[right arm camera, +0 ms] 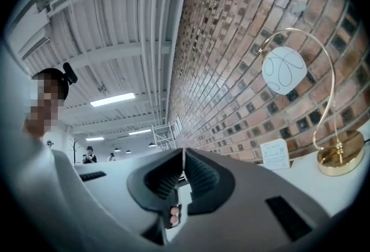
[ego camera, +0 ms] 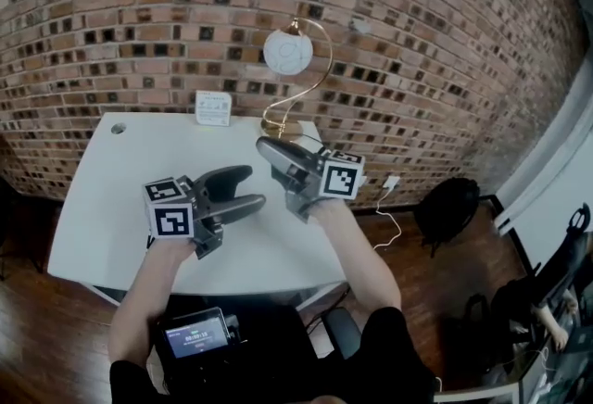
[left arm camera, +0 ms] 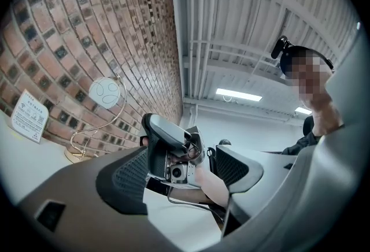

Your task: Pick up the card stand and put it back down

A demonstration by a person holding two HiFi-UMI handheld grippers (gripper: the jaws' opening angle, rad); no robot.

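At the back edge of the white table point(ego camera: 102, 208), close under the brick wall point(ego camera: 111, 22), the card stand point(ego camera: 213, 107) is standing upright. It is a small white printed card, just beside the gold foot of the globe lamp point(ego camera: 288, 52).

We are holding both tools above the middle of the table, well apart from the stand. Nothing is touching it yet.

- The left gripper point(ego camera: 252, 187) is showing its jaws spread wide. Nothing is sitting between the ribbed pads; only the other tool is showing through the gap, further off.
- The right gripper point(ego camera: 266, 150) is showing its jaws pressed together with nothing caught in them.

Handling, as we are judging it: the stand is looking light and stiff, a thin flat panel. Whether it has a clear holder or a foot we cannot tell at this range.

- A piece that light is likely to skid or tip backward if a jaw is nudging it before closing.
- If the faces are glossy they may be slippery under the pads.
- It is probably not fragile, though a hard squeeze could be bending a plain card.

Best hold, we are thinking — across the thin thickness, one pad on the front face and one on the back. It should come in from a side edge or the top, low enough that the stand is not swinging, with the lamp's foot kept clear.
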